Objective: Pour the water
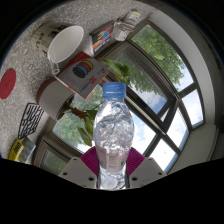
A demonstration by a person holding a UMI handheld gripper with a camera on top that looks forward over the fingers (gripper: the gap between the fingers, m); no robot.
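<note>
1. One clear, crinkled plastic water bottle with a blue screw cap [112,128] stood upright between the two fingers of the hand-held gripper [113,166], its body rising well above them.
2. Both fingers pressed on the lower part of the bottle, one from each side, and the magenta pads [132,160] on their inner faces showed right against its walls, so the gripper was clamped on the bottle.
3. The bottle's base was hidden below the fingers; whether it rested on anything could not be told.
4. The blue cap [114,89] was on the neck, and the bottle looked transparent with rippled highlights; the water level could not be made out.
5. Beyond the bottle, the view appeared strongly tilted: a white round mug [66,44] sat well apart from the fingers, its opening facing the camera.
6. Near the mug lay a colourful printed box [84,71] and a row of books or packets with bright spines [102,39].
7. A black slotted spatula-like utensil [29,120] showed off to one side.
8. Large windows with dark frames [165,85] filled the far side, with green trees [155,45] visible through the glass.
</note>
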